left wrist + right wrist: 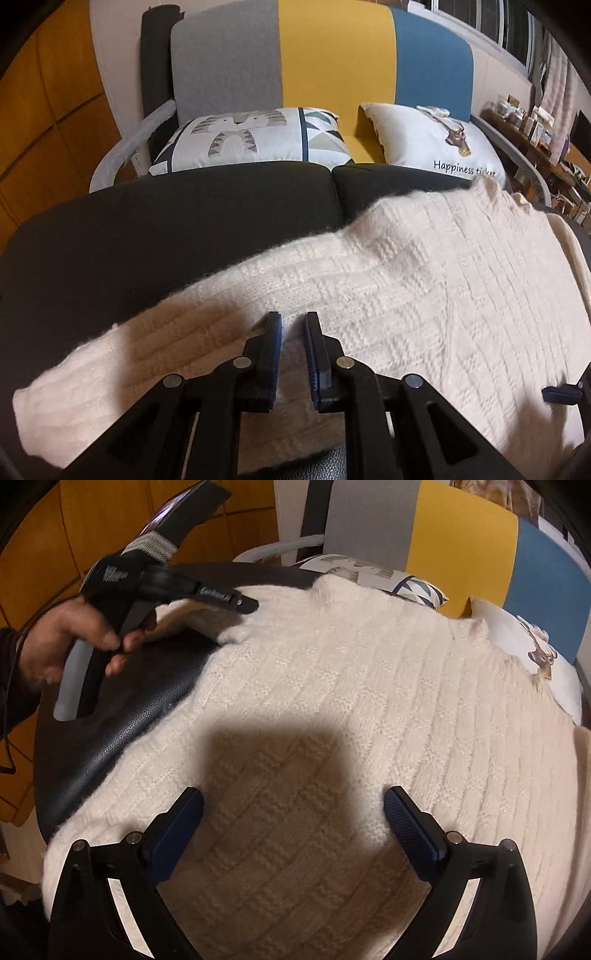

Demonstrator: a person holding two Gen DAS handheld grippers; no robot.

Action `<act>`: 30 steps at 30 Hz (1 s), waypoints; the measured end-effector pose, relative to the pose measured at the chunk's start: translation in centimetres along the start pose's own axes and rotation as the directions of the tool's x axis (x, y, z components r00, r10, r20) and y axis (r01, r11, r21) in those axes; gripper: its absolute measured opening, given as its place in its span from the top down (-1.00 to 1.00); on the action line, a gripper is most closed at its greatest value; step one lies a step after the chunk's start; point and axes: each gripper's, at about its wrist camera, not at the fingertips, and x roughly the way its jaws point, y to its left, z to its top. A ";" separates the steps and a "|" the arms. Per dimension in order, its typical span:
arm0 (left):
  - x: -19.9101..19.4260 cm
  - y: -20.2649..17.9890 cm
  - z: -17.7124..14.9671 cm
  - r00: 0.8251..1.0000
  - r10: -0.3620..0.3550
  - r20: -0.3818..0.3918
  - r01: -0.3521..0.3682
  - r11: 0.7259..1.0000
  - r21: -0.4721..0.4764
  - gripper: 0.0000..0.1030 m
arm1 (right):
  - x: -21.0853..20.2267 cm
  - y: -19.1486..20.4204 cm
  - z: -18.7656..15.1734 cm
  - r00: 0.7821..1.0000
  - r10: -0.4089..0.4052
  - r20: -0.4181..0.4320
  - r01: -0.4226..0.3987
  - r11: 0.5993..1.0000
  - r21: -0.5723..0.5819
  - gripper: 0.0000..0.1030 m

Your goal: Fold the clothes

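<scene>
1. A sofa (147, 229) with a dark leather-look seat fills most of both views; its backrest (332, 55) is striped grey, yellow and blue
2. The cream knitted sweater (332, 672) lies spread flat across the right part of the seat, its ribbed body towards the cushions. One long part of it stretches leftward along the seat's front edge in the left wrist view
3. Two cushions lean against the backrest behind the sweater: a cat cushion (251, 140) on the left, and a deer cushion (424, 140) printed "Happiness ticket" on the right, with the sweater's far edge just in front of it
4. The right gripper (293, 797) hangs over the middle of the sweater with its jaws spread wide. Nothing is caught between the blue pads, and its shadow falls on the knit below
5. The left gripper (293, 321) is nearly clenched, a thin fold of sweater filling the narrow gap between its pads. From the right wrist view its tip sits on the sweater's left edge, where the knit is tugged up
6. A hand (66, 642) in a dark sleeve grips the left gripper's handle
</scene>
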 end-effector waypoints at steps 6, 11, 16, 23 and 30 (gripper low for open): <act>-1.3 -1.5 3.1 0.974 -0.222 0.045 0.223 0.975 -0.005 0.74 | -2.4 -1.9 1.7 0.998 0.048 0.032 -0.050 0.996 0.069 -0.94; 1.8 -3.6 5.5 0.967 -0.255 -0.012 0.255 0.967 0.019 0.78 | -1.4 -5.3 2.3 0.999 -0.025 0.038 0.020 0.991 0.132 -0.94; 2.8 -1.7 5.0 0.968 -0.249 0.039 0.251 0.964 -0.090 0.79 | -0.2 -9.1 6.7 0.984 -0.146 0.098 0.128 0.977 0.172 -0.94; 2.7 0.6 2.7 0.977 -0.193 0.094 0.205 0.968 -0.142 0.79 | 5.4 -12.1 13.8 0.967 -0.246 0.069 0.225 0.946 0.232 -0.94; 2.3 1.6 1.4 0.980 -0.165 0.111 0.185 0.961 -0.206 0.81 | 7.9 -13.5 14.8 0.945 -0.326 -0.006 0.314 0.905 0.287 -0.99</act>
